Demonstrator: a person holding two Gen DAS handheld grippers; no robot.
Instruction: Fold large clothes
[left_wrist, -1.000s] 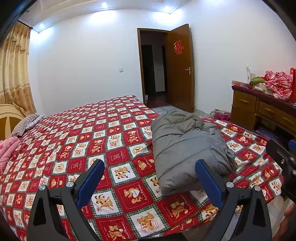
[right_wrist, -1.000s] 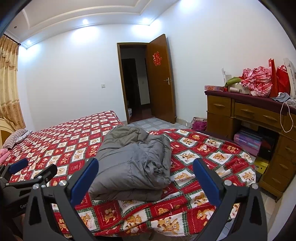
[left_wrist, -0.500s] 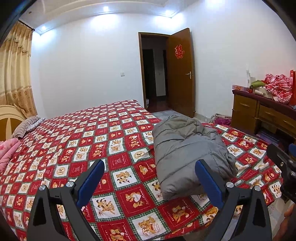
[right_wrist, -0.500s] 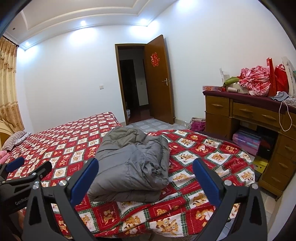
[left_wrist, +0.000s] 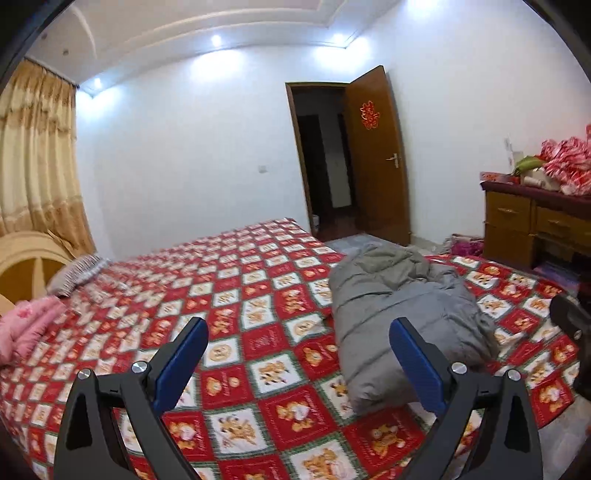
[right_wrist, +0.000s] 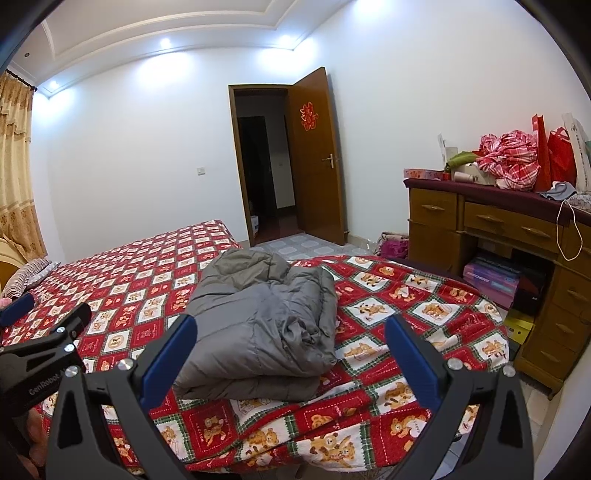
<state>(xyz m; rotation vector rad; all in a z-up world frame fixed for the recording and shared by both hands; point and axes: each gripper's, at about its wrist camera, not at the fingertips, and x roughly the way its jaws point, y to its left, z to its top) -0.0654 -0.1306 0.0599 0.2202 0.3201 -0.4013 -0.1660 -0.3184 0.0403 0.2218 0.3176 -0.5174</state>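
A grey padded jacket (left_wrist: 402, 310) lies folded in a thick bundle near the foot corner of the bed (left_wrist: 236, 295); it also shows in the right wrist view (right_wrist: 262, 325). My left gripper (left_wrist: 299, 354) is open and empty, held above the bed's near edge, left of the jacket. My right gripper (right_wrist: 290, 350) is open and empty, held off the bed's edge in front of the jacket. Neither touches the jacket. The left gripper also shows at the left edge of the right wrist view (right_wrist: 40, 332).
The bed has a red bear-patterned cover (right_wrist: 406, 317). A wooden dresser (right_wrist: 517, 236) with red clothes and bags on top stands at the right. An open brown door (right_wrist: 317, 162) is at the back. Pillows (left_wrist: 74, 273) and a pink cloth (left_wrist: 26, 325) lie at the bed's left.
Both grippers have drawn back and tilted upward a little, so the jacket sits lower and farther in both views. The jacket has not moved.
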